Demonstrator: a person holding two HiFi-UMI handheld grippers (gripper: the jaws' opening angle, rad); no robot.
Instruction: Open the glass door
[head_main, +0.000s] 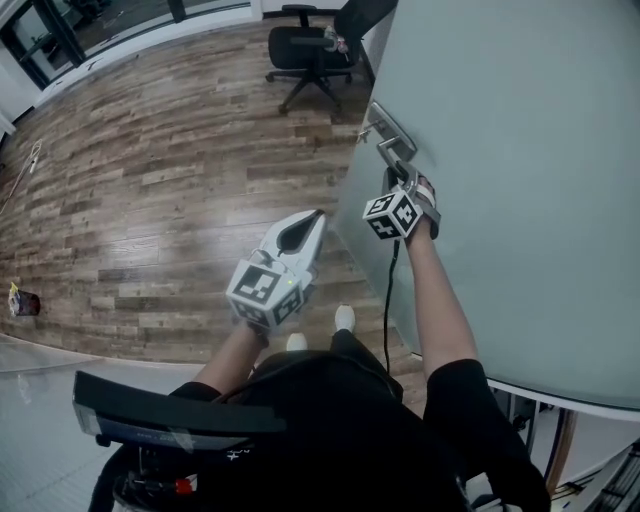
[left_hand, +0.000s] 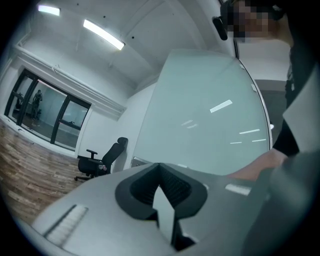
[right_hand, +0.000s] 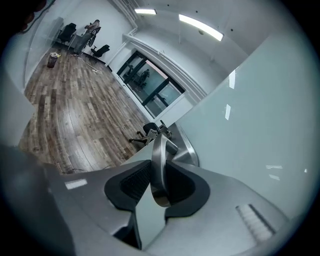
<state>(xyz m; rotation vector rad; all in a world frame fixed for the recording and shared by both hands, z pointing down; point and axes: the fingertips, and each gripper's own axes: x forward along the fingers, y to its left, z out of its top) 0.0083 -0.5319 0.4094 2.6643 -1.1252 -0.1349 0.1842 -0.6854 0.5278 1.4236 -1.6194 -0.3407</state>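
Observation:
The frosted glass door (head_main: 520, 150) fills the right side of the head view, with its edge toward me. Its metal lever handle (head_main: 393, 150) sits on a long plate near that edge. My right gripper (head_main: 405, 182) is shut on the handle. In the right gripper view the lever (right_hand: 159, 155) runs between the dark pads of the right gripper (right_hand: 159, 172), and the door (right_hand: 240, 115) is to the right. My left gripper (head_main: 318, 215) hangs free to the left of the door, its tips together and nothing in it. The left gripper (left_hand: 160, 167) points toward the door (left_hand: 200, 115).
A black office chair (head_main: 310, 50) stands on the wood floor just beyond the door's edge. A small red and yellow thing (head_main: 22, 300) lies on the floor at far left. Dark-framed windows (head_main: 60, 30) line the far wall. My shoes (head_main: 343, 318) are near the door's foot.

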